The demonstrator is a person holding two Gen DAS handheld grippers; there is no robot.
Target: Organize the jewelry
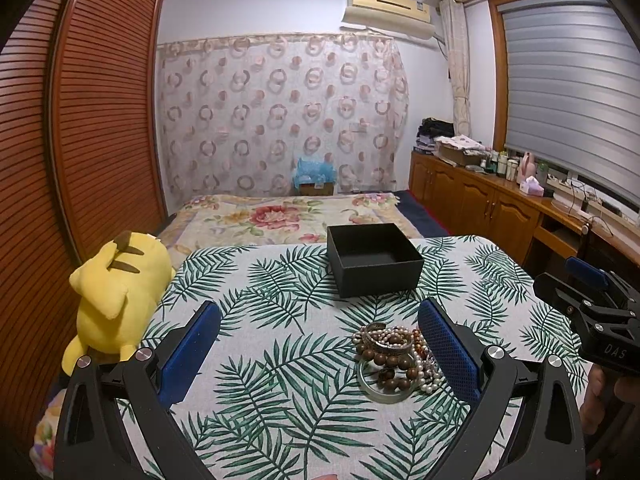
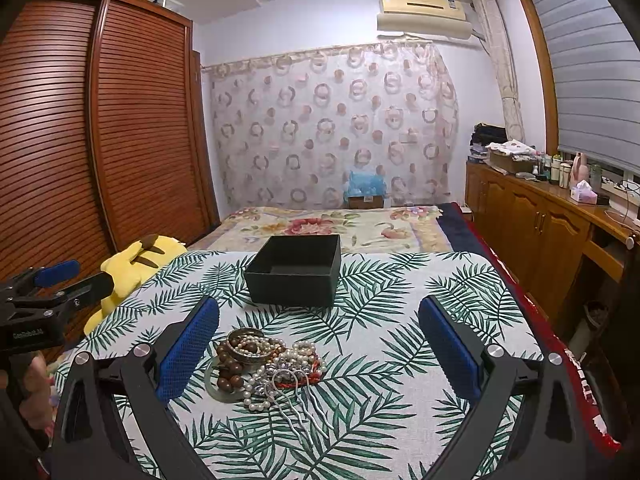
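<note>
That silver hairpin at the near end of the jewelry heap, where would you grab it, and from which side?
Grip the hairpin by its two prongs, which lie bare on the tablecloth pointing toward the camera. Its looped head is caught among the pearls. Coming from above with the open right gripper looks easiest.

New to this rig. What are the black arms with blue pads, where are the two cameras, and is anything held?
No robot here: a person holds a two-finger tool in each hand, with a fisheye camera on each looking forward along its fingers. The left view shows the left tool, the right view the right tool; each also glimpses the other at its edge. Both are open and hold nothing. On the leaf-print tablecloth lies a heap of jewelry: bead bracelets, pearls, a bangle and a hairpin. Behind it stands an open black box, apparently empty. A yellow plush toy lies at the left edge.
</note>
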